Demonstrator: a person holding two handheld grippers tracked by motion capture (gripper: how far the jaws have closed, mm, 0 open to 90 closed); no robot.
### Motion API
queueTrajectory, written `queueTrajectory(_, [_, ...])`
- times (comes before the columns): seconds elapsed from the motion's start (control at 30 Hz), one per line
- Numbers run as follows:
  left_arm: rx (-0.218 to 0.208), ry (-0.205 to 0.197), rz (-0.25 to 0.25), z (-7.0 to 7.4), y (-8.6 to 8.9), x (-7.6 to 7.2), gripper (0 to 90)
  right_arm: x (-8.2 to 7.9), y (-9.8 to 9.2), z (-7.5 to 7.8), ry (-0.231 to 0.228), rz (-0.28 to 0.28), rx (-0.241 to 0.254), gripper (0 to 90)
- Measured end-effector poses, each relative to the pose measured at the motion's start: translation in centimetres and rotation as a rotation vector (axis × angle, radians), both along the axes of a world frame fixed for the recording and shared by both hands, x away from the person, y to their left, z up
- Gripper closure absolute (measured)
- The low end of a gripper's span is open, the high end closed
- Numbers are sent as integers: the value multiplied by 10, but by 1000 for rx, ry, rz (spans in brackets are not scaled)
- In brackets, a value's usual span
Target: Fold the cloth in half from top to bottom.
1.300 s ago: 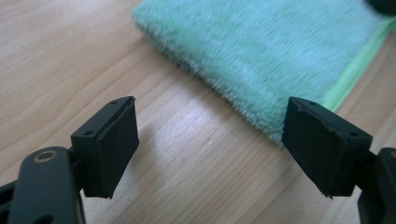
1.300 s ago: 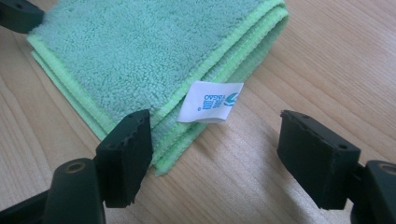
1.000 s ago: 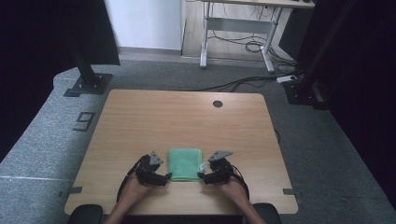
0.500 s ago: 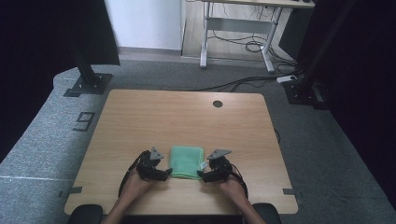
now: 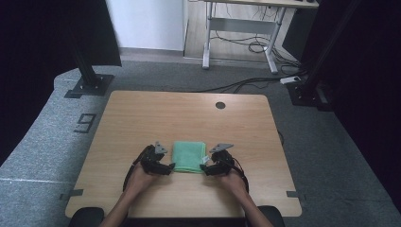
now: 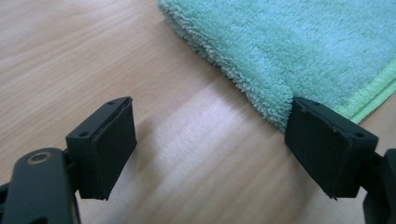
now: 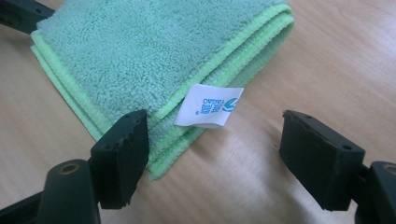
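Grippers close in on the folded green towel [image 5: 189, 156] since a second ago: left gripper [image 5: 169, 166] and right gripper [image 5: 204, 168] flank its near corners on the wooden table [image 5: 142, 113], jaws open, gripping nothing.

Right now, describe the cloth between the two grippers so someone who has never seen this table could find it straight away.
Start at the wooden table and go to its near edge, where the left gripper and right gripper face each other. Between them lies a folded green towel. It is fluffy, edged in lighter green stitching, with a small white label at one corner.
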State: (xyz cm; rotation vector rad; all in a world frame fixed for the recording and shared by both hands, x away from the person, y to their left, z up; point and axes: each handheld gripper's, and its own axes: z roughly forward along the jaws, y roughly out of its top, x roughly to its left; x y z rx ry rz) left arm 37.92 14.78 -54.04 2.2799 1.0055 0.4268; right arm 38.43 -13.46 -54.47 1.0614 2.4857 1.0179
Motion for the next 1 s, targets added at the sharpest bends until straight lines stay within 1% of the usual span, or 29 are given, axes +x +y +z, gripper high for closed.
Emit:
queueTrajectory(0.27, [-17, -3, 30, -1, 1, 17, 166, 17, 1, -1, -5, -21, 7, 240])
queueTrajectory(0.5, [-24, -2, 35, -2, 3, 30, 165, 28, 2, 0, -4, -33, 7, 241])
queueTrajectory(0.67, [-47, 7, 49, -3, 5, 40, 161, 37, 2, -1, -5, -42, 11, 242])
queueTrajectory(0.8, [-59, 10, 52, -4, 6, 42, 160, 41, 2, -1, -7, -42, 13, 241])
queueTrajectory(0.9, [-58, 9, 48, -4, 6, 43, 160, 41, 1, -1, -7, -41, 15, 240])
queueTrajectory(1.0, [-54, -1, 36, -4, 6, 42, 160, 41, 1, -1, -7, -43, 17, 240])
